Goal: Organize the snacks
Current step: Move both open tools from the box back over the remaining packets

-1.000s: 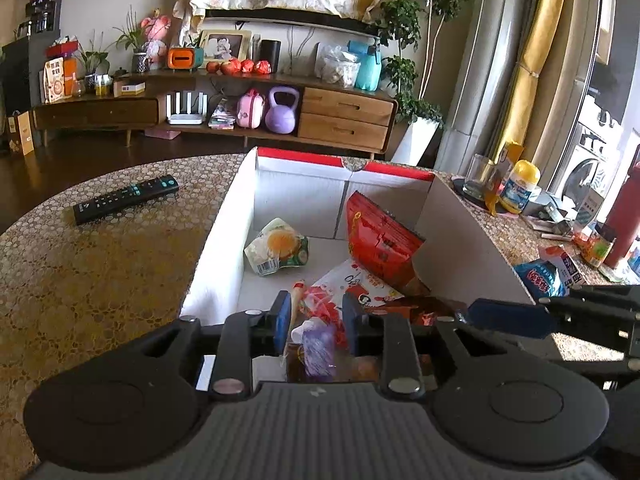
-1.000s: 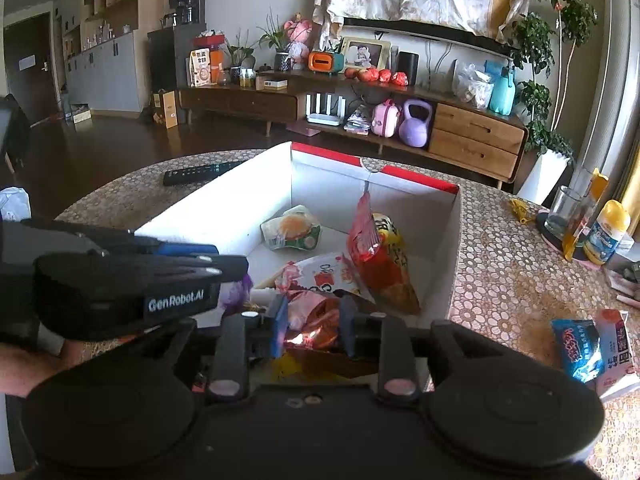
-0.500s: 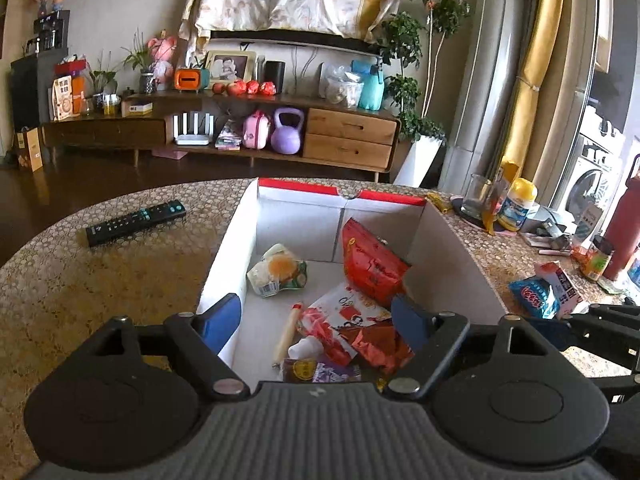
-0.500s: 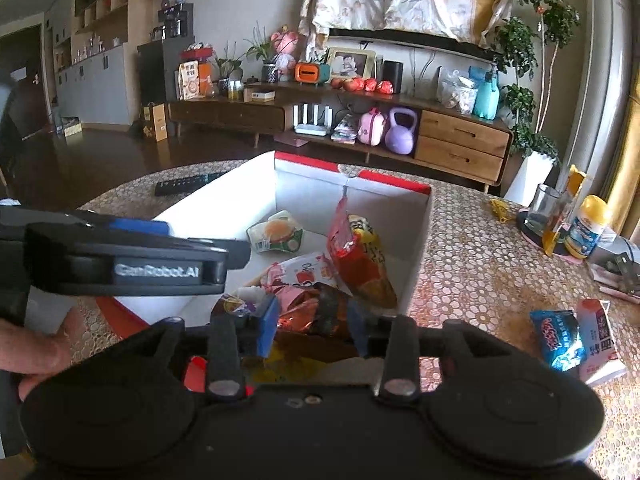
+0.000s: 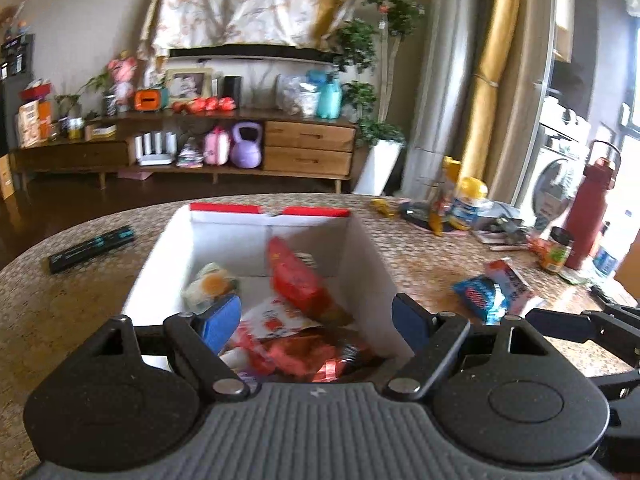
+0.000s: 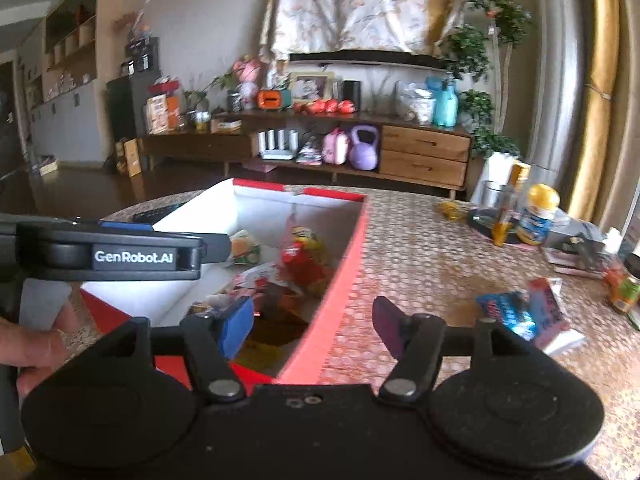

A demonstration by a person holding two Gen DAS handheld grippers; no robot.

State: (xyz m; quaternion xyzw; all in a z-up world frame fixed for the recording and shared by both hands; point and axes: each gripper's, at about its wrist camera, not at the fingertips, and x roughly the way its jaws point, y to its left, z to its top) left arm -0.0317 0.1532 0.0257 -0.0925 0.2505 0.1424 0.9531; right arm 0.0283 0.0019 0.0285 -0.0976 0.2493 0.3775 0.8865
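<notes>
Left wrist view: left gripper (image 5: 318, 320) spread wide, nothing between its blue pads (image 5: 218, 322), poised over the near end of the white cardboard box with red rim (image 5: 160, 256). Inside the box, below and beyond the fingertips, a heap of crinkly red snack packets (image 5: 296, 354); further in, a tall red foil bag (image 5: 298, 280) leaning with its long axis running toward the far wall of the box, and a small round green-and-orange wrapped snack (image 5: 210, 286) by the box's left wall. Right of the box, on the patterned tablecloth (image 5: 60, 304), a blue packet and a white-and-red packet (image 5: 496, 288) lying together. Compared with a second ago, when the pads pinched a small purplish packet: jaws now parted, box seen from further back.

Right wrist view: right gripper (image 6: 314, 322) with jaws just opened further, empty, straddling the box's right red wall (image 6: 340, 280); left pad over the heap, right pad outside. Earlier closed on a shiny red wrapper, now released. Blue and white packets (image 6: 524, 312) right of the box. Left gripper's arm and a hand (image 6: 32, 344) at the box's left side.
</notes>
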